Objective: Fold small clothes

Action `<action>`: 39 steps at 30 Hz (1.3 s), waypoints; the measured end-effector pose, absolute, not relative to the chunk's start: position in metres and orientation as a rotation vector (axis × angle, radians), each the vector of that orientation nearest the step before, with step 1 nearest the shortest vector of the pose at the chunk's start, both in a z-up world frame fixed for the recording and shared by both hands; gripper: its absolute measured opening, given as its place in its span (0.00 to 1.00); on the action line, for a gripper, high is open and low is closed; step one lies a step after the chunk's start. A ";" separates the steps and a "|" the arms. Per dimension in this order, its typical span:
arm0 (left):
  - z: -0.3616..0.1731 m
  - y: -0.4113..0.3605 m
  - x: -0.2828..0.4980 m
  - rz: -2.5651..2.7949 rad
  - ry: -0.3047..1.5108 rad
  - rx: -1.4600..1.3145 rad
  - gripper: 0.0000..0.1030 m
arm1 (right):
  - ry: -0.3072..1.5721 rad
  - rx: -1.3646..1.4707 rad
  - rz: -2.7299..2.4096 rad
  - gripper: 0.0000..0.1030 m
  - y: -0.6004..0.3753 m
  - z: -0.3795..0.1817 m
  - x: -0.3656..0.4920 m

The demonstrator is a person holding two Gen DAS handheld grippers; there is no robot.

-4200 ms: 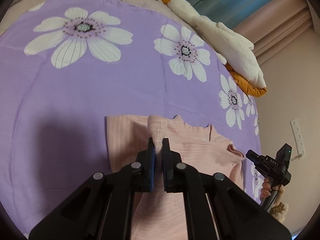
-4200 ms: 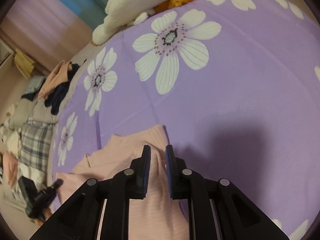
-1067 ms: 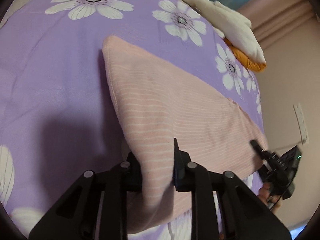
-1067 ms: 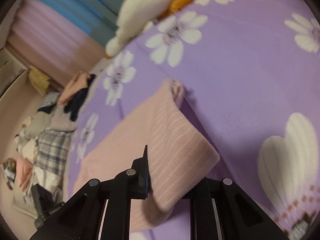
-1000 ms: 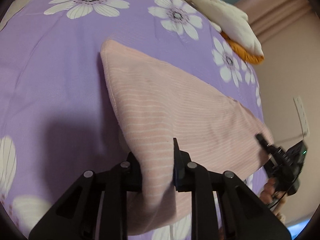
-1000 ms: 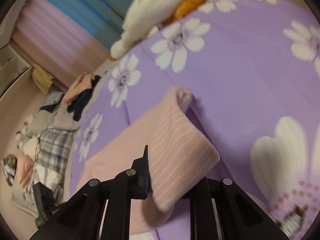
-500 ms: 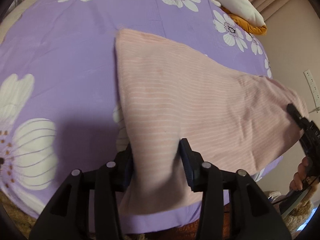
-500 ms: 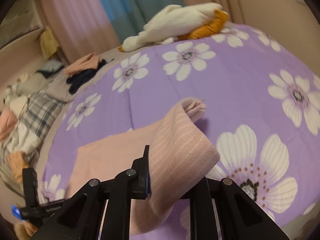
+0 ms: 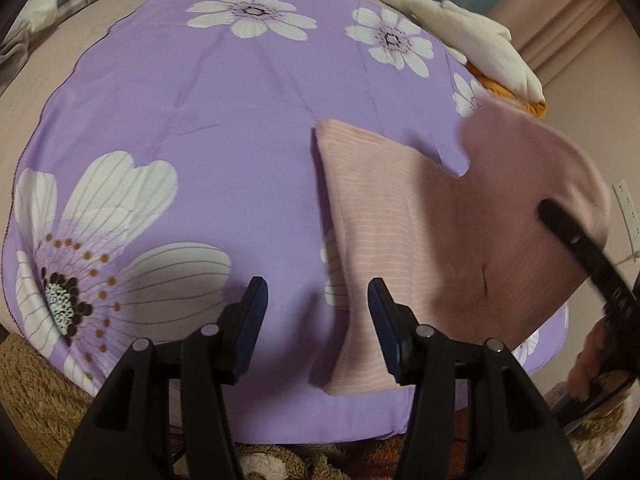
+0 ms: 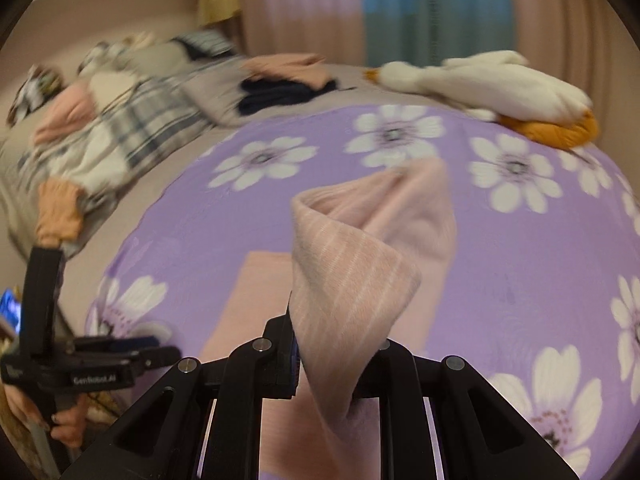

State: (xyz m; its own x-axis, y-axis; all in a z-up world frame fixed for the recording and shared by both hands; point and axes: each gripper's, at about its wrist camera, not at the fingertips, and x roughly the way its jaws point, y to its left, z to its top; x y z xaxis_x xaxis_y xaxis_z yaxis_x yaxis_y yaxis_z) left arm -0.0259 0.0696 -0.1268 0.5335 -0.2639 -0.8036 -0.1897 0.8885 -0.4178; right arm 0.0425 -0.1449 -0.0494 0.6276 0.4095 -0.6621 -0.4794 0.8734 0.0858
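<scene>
A pink striped garment (image 9: 400,220) lies on the purple flowered bedsheet (image 9: 200,120) near the bed's front edge. My left gripper (image 9: 316,300) hovers over the sheet with its jaws opening. The pads press on nothing, and the garment's left edge runs just beside the right finger. My right gripper (image 10: 332,344) is shut on a corner of the garment (image 10: 352,264) and holds that fold up in the air. In the left wrist view the right gripper (image 9: 550,210) comes in from the right under the lifted cloth. The right wrist view shows the left gripper (image 10: 168,354) at the lower left.
A white and orange plush goose (image 10: 480,80) lies at the far side of the bed. Piled clothes and a plaid blanket (image 10: 120,112) sit at the back left. A brown fluffy rug (image 9: 32,380) lies below the bed's front edge. A wall socket (image 9: 626,208) is on the right.
My left gripper has let go of the garment's edge, opened and shifted left off it. My right gripper has rolled and lifted its corner higher over the garment.
</scene>
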 end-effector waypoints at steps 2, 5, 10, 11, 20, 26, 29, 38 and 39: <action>-0.126 0.073 -0.029 -0.039 1.013 -0.501 0.50 | 0.759 -0.128 0.547 0.17 -0.127 -0.059 0.042; -0.127 0.075 -0.030 -0.032 1.021 -0.501 0.50 | 0.838 -0.161 0.596 0.17 -0.104 -0.082 0.041; -0.128 0.078 -0.028 -0.041 1.028 -0.504 0.50 | 0.907 -0.236 0.599 0.17 -0.081 -0.108 0.028; -0.127 0.078 -0.027 -0.048 1.028 -0.508 0.50 | 0.904 -0.242 0.600 0.17 -0.082 -0.107 0.026; -0.127 0.079 -0.023 -0.047 1.032 -0.501 0.54 | 0.981 -0.213 0.635 0.22 -0.077 -0.119 0.026; -0.121 0.083 -0.020 -0.072 1.026 -0.531 0.63 | 1.036 -0.128 0.731 0.63 -0.078 -0.124 0.020; -0.109 0.082 -0.015 -0.085 0.999 -0.526 0.67 | 1.054 -0.082 0.770 0.64 -0.086 -0.115 0.014; -0.096 0.043 0.016 -0.297 0.983 -0.534 0.81 | 0.940 0.069 0.632 0.77 -0.157 -0.079 0.012; -0.101 0.037 0.020 -0.300 0.998 -0.520 0.81 | 0.937 0.085 0.594 0.77 -0.165 -0.080 0.016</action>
